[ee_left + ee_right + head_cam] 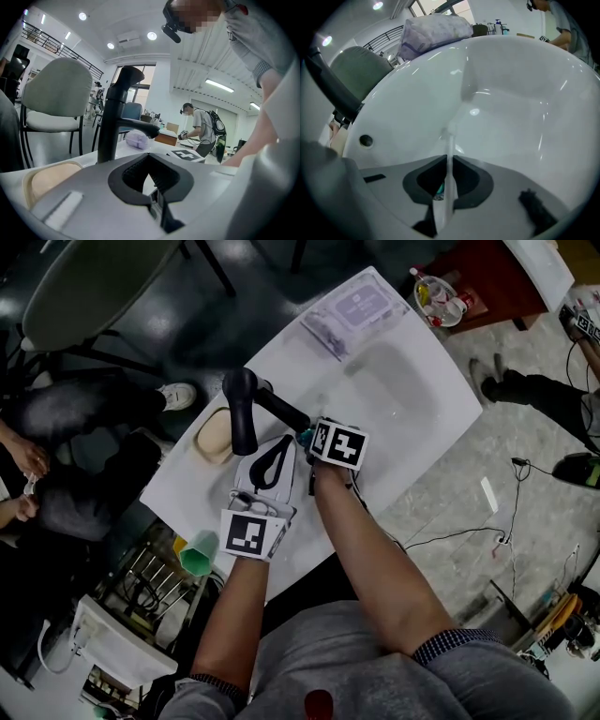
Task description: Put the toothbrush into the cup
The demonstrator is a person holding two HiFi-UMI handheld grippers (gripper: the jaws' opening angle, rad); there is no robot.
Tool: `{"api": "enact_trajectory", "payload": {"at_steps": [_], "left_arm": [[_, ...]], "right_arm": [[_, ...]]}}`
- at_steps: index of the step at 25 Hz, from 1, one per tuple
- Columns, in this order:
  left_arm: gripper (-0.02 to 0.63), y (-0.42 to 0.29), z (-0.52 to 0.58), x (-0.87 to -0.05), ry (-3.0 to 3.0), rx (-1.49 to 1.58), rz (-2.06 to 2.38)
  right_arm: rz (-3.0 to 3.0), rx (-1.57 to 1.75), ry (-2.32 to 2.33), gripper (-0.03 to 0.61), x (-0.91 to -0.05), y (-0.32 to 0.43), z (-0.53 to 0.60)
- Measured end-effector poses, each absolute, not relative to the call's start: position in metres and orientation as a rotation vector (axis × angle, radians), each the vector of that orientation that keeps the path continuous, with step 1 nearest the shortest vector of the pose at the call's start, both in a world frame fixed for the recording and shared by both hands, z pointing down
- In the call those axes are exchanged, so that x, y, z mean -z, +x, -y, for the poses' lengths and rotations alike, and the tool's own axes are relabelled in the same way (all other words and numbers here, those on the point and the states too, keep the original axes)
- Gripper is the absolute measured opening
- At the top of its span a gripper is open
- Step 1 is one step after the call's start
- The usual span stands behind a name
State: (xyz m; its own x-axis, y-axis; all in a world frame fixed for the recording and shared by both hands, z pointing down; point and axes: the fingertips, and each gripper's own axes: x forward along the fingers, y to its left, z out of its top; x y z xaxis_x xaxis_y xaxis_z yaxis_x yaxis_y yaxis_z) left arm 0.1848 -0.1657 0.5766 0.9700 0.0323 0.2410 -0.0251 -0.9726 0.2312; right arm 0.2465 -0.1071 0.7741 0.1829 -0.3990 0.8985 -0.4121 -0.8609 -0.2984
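Observation:
My right gripper (310,438) (449,158) is shut on a thin white toothbrush (449,140). The brush's head end sticks out past the jaws over the white sink basin (511,103); a teal bit of it shows in the head view (305,435). A green cup (199,554) stands at the counter's near-left edge, behind my left gripper's marker cube. My left gripper (281,440) (149,154) lies beside the black faucet (246,404) (115,117), jaws together with nothing in them.
A beige soap (216,435) (47,176) sits in a dish left of the faucet. A purple-white packet (354,310) (436,26) lies at the counter's far end. Seated people and a chair (94,277) are on the left. Cables (450,535) run on the floor at right.

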Motion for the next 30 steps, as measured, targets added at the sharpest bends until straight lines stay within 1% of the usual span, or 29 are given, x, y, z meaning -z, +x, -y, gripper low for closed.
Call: {"api": "enact_trajectory", "payload": {"at_steps": [6, 19, 24, 30], "left_arm": [[0.008, 0.178, 0.165, -0.572, 2.892, -0.356, 0.005], [0.008, 0.159, 0.155, -0.548, 2.929, -0.322, 0.012], [0.008, 0.149, 0.145, -0.535, 2.903, -0.344, 0.02], [0.008, 0.132, 0.14, -0.521, 2.957, -0.277, 0.028]], "right_arm": [[0.859, -1.798, 2.472, 0.046, -0.763, 0.253, 0.104], [1.046, -1.678, 2.592, 0.044, -0.704, 0.253, 0.106], [1.183, -1.619, 2.598, 0.043, -0.672, 0.241, 0.105], [1.338, -1.528, 2.543, 0.043, -0.636, 0.216, 0.101]]}}
